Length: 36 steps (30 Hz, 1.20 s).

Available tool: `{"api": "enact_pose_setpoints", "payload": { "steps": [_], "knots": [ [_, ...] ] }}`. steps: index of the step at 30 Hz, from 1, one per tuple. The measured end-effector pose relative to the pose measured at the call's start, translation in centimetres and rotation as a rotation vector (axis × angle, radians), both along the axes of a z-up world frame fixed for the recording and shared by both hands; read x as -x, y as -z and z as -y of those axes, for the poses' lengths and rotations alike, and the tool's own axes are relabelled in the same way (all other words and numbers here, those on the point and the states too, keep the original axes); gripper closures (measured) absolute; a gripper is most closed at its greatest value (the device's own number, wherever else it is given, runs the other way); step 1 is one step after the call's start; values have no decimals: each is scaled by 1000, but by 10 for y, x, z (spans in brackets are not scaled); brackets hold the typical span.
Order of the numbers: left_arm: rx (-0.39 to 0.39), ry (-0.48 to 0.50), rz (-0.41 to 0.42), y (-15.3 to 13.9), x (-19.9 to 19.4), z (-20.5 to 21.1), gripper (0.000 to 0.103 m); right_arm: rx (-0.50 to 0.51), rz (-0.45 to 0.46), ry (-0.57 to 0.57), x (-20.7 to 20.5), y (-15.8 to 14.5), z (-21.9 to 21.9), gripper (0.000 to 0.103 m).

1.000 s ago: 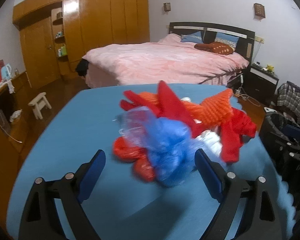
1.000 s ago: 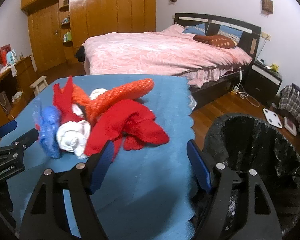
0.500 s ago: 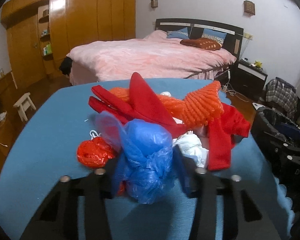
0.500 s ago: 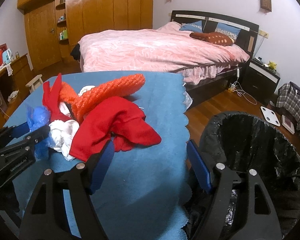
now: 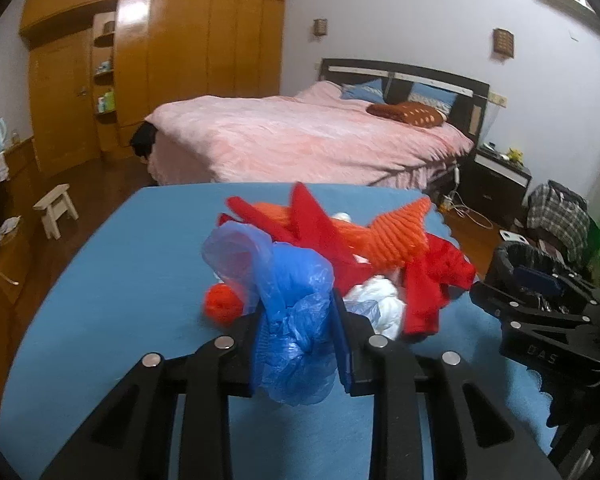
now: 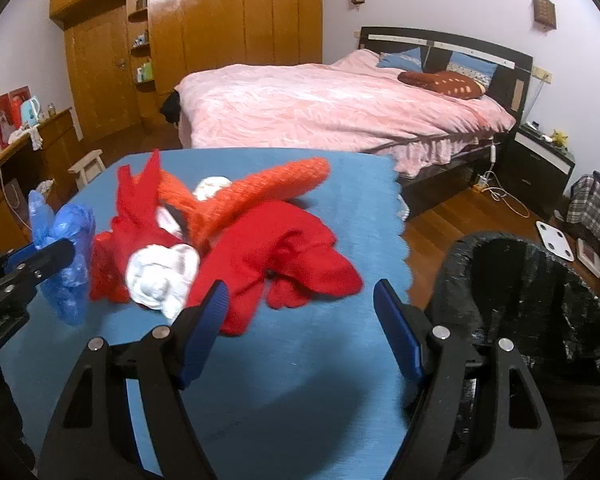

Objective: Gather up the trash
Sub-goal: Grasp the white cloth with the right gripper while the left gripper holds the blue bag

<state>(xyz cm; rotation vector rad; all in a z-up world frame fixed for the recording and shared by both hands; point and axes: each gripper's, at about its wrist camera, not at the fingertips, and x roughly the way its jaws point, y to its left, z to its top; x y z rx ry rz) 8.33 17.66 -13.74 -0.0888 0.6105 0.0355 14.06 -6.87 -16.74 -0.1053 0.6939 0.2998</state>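
Observation:
My left gripper (image 5: 298, 334) is closing, and its pads press on a crumpled blue plastic bag (image 5: 296, 312) lifted a little off the blue table (image 5: 112, 300). In the right wrist view that blue bag (image 6: 66, 256) hangs from the left gripper (image 6: 46, 258) at the left edge. Behind it lies a heap: a small red plastic ball (image 5: 222, 304), white crumpled plastic (image 6: 162, 276), red cloth (image 6: 276, 256) and an orange knitted piece (image 6: 268, 188). My right gripper (image 6: 300, 328) stands open over bare table in front of the red cloth, holding nothing.
A bin lined with a black bag (image 6: 528, 304) stands right of the table, close to the right gripper. Beyond the table are a pink bed (image 6: 332, 108), a wooden wardrobe (image 6: 204, 40), a small white stool (image 5: 56, 208) and a dark nightstand (image 6: 540, 164).
The left gripper's jaws went from wide apart around the blue bag to squeezed on it, and the bag has come up off the table. The right gripper has stayed put and open.

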Motion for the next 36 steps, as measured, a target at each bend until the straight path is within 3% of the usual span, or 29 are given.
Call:
{"api": "enact_pose_setpoints", "payload": {
  "steps": [7,17,24,26,28,36],
  "knots": [
    [-28,-96,-19,4,12,-31,75,-43,0,-94,8,3,-41,30],
    [-53,-167,-24,24,10,-61,75,-24,-32,-168,-4,25,-90,45],
    [-41,-170,-40,36,2,-65,75,6,-85,-181,-12,38,-98,45],
    [-38,-169,-41,38,2,-66,75,3,-94,-207,-10,38,-101,56],
    [-36,-169,-44,38,1,-67,75,2,-91,-213,-9,38,-101,61],
    [-47,-158,-36,30,6,-64,75,-66,-71,-230,7,18,-83,67]
  ]
}}
